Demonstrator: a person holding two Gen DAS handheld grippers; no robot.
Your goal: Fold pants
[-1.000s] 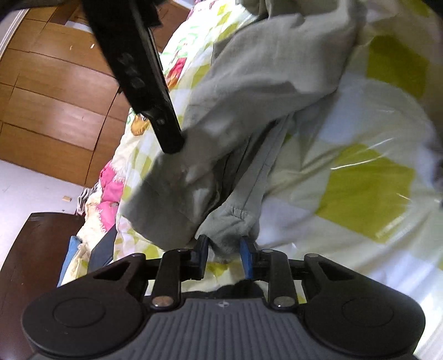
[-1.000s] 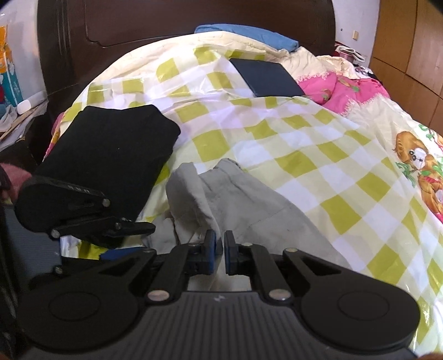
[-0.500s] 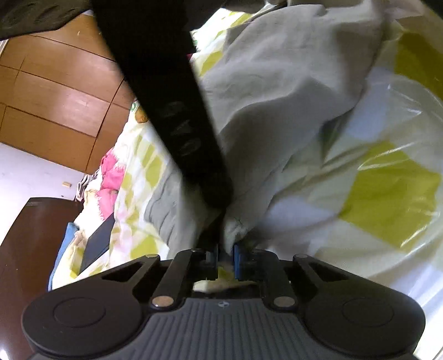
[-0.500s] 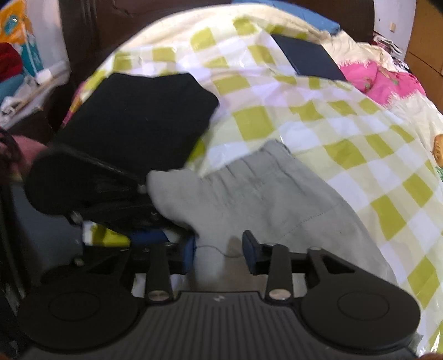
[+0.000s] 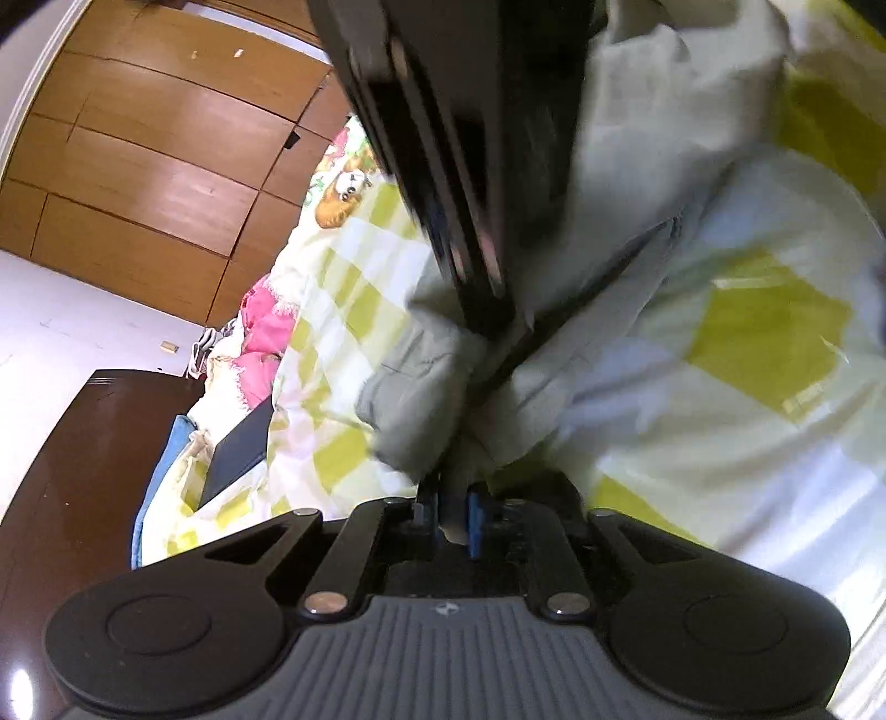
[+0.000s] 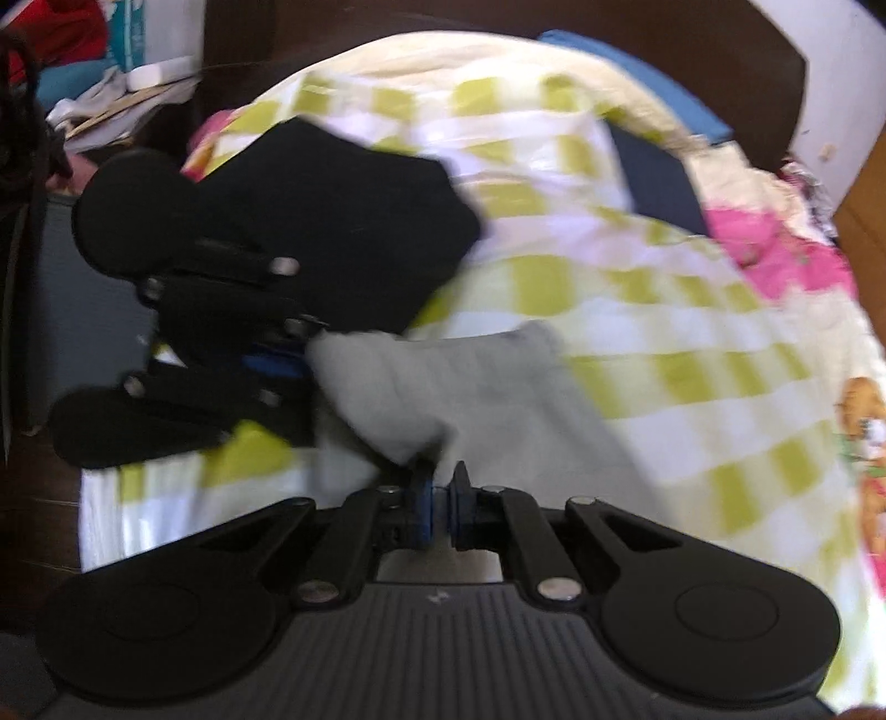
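The grey pants (image 5: 626,183) lie crumpled on a yellow-and-white checked quilt (image 5: 764,332). My left gripper (image 5: 451,512) is shut on a bunched edge of the pants. In the right wrist view the pants (image 6: 498,387) lie just ahead, and my right gripper (image 6: 440,501) is shut on their near edge. The left gripper (image 6: 277,363) shows there at left, pinching the pants' left corner. The right gripper's dark body (image 5: 443,144) crosses the left wrist view, blurred, over the pants.
A folded black garment (image 6: 343,221) lies on the quilt behind the left gripper. A dark flat item (image 6: 659,177) and pink bedding (image 6: 775,249) lie further back by the dark headboard (image 6: 498,22). Wooden wardrobe doors (image 5: 155,166) stand beside the bed.
My right gripper opened, then closed on the pants' near edge. My left gripper closed on the bunched edge. Both grippers have come close together; the view is blurred with motion.
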